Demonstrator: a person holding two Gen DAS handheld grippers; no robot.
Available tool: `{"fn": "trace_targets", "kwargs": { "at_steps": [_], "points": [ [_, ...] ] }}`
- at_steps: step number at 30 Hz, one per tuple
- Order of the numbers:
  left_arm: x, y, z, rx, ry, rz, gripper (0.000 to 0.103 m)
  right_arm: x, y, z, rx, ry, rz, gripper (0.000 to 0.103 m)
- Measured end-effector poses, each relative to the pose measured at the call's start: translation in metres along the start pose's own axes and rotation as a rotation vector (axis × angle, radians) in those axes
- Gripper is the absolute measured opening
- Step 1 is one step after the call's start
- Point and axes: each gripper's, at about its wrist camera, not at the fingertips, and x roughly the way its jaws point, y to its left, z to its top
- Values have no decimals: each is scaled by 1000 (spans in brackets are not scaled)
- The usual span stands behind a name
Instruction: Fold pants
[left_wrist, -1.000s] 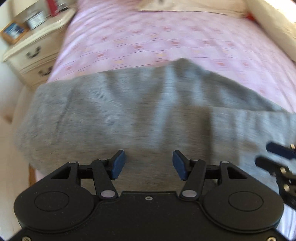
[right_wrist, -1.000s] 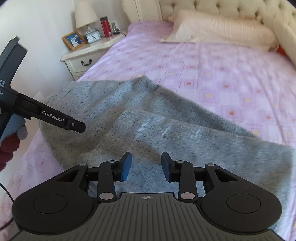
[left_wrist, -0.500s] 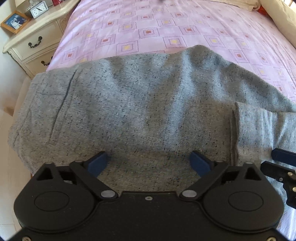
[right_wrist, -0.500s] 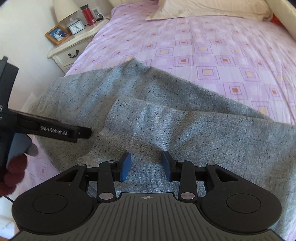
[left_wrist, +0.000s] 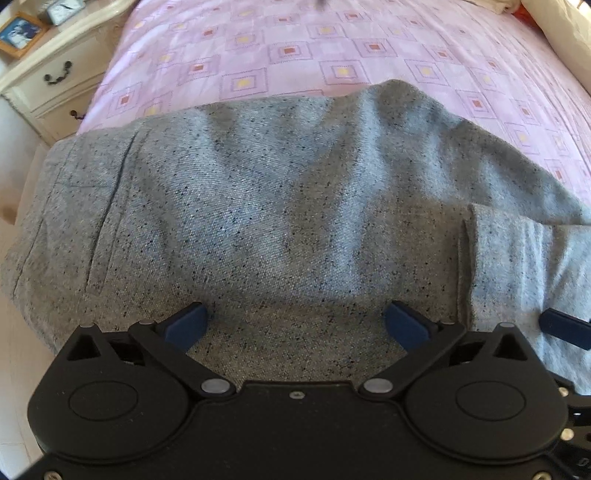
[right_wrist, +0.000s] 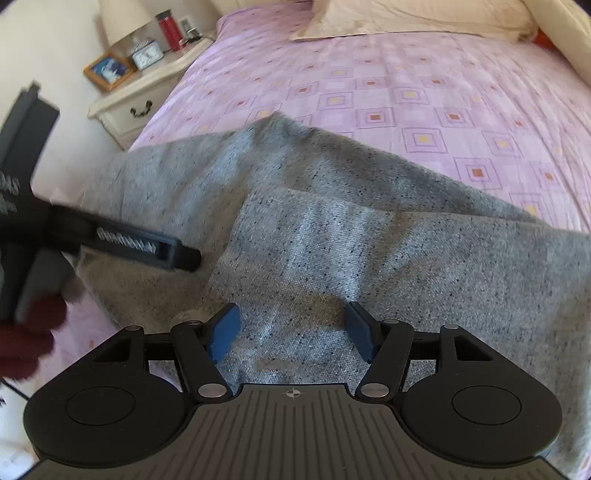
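Grey speckled pants (left_wrist: 295, 203) lie across the near edge of a pink patterned bedspread (left_wrist: 332, 55), waistband to the left. One leg (right_wrist: 388, 258) is folded back over the rest, and its hem (left_wrist: 517, 266) shows at the right. My left gripper (left_wrist: 295, 319) points down just above the cloth, open wide, with nothing pinched. My right gripper (right_wrist: 291, 328) hovers over the folded leg; its jaws are opening and the pads are clear of the fabric. The left gripper's body (right_wrist: 147, 247) and a hand in dark red (right_wrist: 26, 339) show at the left in the right wrist view.
A cream nightstand (right_wrist: 133, 107) stands left of the bed with a picture frame (right_wrist: 109, 70), a clock (right_wrist: 147, 57), a red bottle (right_wrist: 170, 31) and a lamp. Pillows (right_wrist: 424, 18) and a padded headboard lie at the far end. Pale floor (left_wrist: 14, 332) is at the left.
Both grippers' jaws have spread apart, the left first and wider, the right just now. The left gripper has sunk a little closer to the pants. The pants lie as before.
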Motion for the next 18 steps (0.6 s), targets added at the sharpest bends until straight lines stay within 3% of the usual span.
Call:
{"fn": "trace_targets", "kwargs": {
  "at_steps": [5,8,13,15,18],
  "points": [
    [-19,25,1,-38,-15,-41,79,2,2,2,-31,20,0,62],
    [-40,59,-1,-139,-45,-40,78,3,1,3,-23,24,8,62],
    [-71,124,-11,-323,-146,60,78,4,2,2,-27,23,12,63],
    [-72,148,-21,-404,-149,75,78,3,2,2,-29,24,15,63],
    [-61,165,-36,-472,-120,38,78,3,0,3,-22,28,23,63]
  ]
}}
